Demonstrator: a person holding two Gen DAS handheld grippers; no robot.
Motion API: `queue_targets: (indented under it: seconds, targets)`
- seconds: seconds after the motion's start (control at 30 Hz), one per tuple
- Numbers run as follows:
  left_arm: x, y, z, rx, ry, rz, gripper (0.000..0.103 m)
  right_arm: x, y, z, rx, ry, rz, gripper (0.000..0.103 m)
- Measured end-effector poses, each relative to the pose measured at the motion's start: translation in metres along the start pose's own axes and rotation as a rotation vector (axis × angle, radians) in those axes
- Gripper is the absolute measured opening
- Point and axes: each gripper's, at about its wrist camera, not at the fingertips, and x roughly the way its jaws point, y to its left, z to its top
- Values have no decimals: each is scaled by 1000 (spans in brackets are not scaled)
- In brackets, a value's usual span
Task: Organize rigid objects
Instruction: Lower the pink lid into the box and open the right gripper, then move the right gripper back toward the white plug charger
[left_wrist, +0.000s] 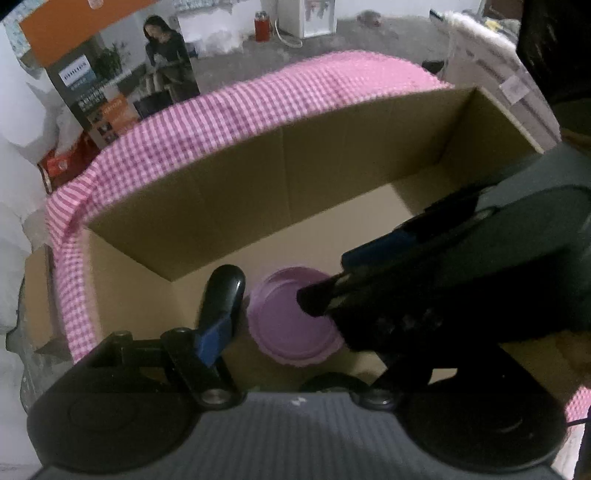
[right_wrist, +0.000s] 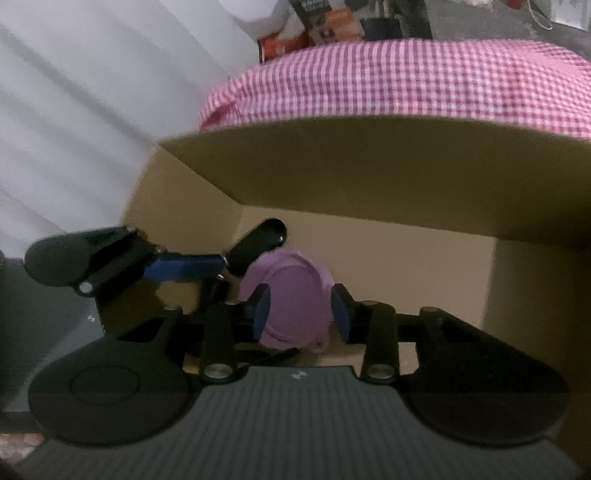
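Purple bowl (right_wrist: 291, 302) sits upside-down on the floor of the cardboard box (right_wrist: 369, 177), near its front-left corner. No long axis, it's round. Right gripper (right_wrist: 301, 314) is nearer: fingers (right_wrist: 340, 314) apart, straddling the bowl w/ a slight gap each side, not pressing. Left gripper (left_wrist: 273, 291) points down from the bowl's left, fingers spread wide, nothing held. Box rests on pink checked cloth (right_wrist: 406, 81).

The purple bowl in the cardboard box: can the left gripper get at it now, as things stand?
Probably not cleanly. The purple bowl lies upside down on the floor of the cardboard box, and the right gripper already straddles it, reaching in front of the left gripper, whose jaws are open.
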Motion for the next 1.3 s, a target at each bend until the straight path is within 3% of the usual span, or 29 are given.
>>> queue_targets:
  seconds: [0.17,0.33,0.47,0.53,0.7,0.87,1.0,1.3]
  targets:
    - [-40,-5,-8,13,-103,12,82,-50,6,-8,-4,-120,17,42]
    - [-83,-14,-24,25,-191,13,82,-121,11,-38,-2,-283,39,47]
    - [-121,-26,-45,24,-267,-7,82,-182,17,-91,-4,-438,65,51]
    - [-139,-30,-60,18,-305,-26,88,-207,16,-125,-10,-505,75,53]
    - [-164,-50,-106,12,-368,-66,89,-228,18,-208,0,-614,70,56]
    - [-159,-76,-147,7,-397,-99,89,-212,9,-265,61,-620,58,56]
    - [-138,-99,-172,7,-386,-133,89,-188,-5,-290,118,-577,66,56]
    - [-86,-157,-196,96,-390,-98,89,-146,-29,-301,183,-489,68,56]
